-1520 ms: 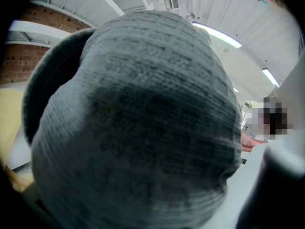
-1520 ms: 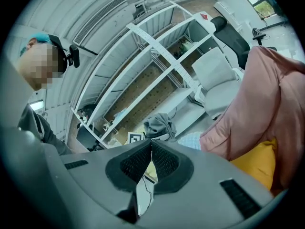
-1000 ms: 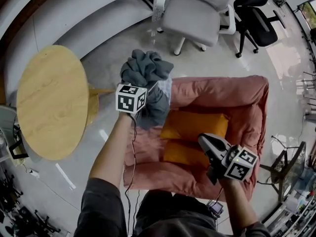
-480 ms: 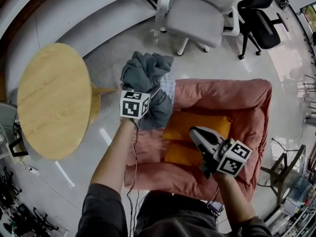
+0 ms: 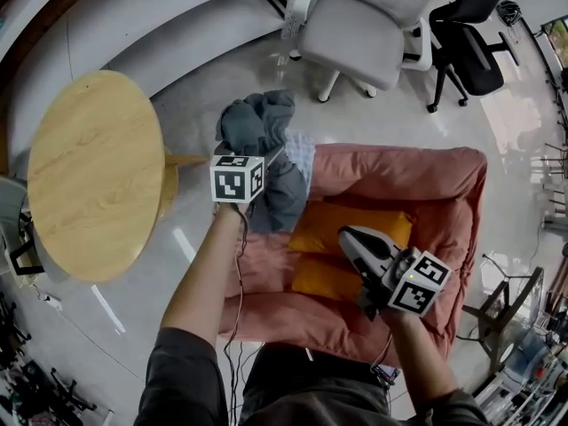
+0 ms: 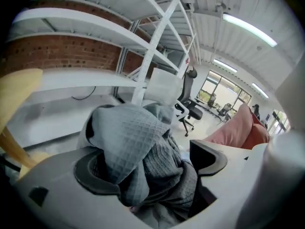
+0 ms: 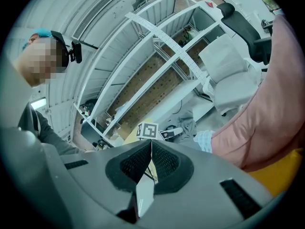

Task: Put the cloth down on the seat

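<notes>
The floor (image 5: 204, 105) is carrying a pink armchair (image 5: 417, 171), with an orange cushion (image 5: 355, 229) lying on its seat. A round wooden table (image 5: 93, 171) is standing left of the armchair, and a white office chair (image 5: 359, 38) and a black office chair (image 5: 470, 47) are standing beyond it.

One cloth (image 5: 260, 136), one table (image 5: 89, 176), two office chairs (image 5: 359, 38).

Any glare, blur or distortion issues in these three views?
Head view: heavy fisheye bend at the edges, glare on the glossy floor, cloth sharp. Left gripper view: black vignette, ceiling light blown out, cloth weave crisp. Right gripper view: black vignette, bent shelving, mosaic patch upper left.
</notes>
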Action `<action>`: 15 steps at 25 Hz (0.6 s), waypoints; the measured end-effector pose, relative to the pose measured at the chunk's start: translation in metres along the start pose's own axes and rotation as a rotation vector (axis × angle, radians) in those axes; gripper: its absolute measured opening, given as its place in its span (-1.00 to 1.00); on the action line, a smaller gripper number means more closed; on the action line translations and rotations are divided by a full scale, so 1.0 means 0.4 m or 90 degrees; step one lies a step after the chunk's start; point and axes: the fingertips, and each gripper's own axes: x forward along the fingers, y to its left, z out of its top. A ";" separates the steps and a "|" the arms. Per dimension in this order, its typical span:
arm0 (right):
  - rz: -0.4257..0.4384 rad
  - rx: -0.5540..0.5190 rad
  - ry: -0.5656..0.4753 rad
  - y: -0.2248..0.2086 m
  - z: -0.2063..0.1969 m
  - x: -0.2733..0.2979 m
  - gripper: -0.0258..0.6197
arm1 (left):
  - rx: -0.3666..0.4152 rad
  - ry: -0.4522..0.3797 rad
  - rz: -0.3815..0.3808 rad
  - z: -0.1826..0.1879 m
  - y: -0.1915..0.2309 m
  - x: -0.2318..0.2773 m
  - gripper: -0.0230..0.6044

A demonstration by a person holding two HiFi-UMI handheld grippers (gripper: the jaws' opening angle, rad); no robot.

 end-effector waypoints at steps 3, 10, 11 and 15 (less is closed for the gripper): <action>0.003 0.006 0.001 -0.004 -0.008 -0.009 -0.87 | 0.020 -0.033 0.007 0.039 -0.035 -0.032 0.53; 0.034 0.001 -0.001 0.040 -0.014 -0.012 -0.87 | 0.021 -0.057 -0.062 0.040 -0.122 -0.096 0.53; 0.036 0.000 -0.002 0.042 -0.012 -0.013 -0.87 | 0.027 -0.067 -0.073 0.044 -0.138 -0.109 0.53; 0.040 -0.004 -0.003 0.049 -0.005 -0.013 -0.87 | 0.053 -0.101 -0.085 0.061 -0.172 -0.150 0.53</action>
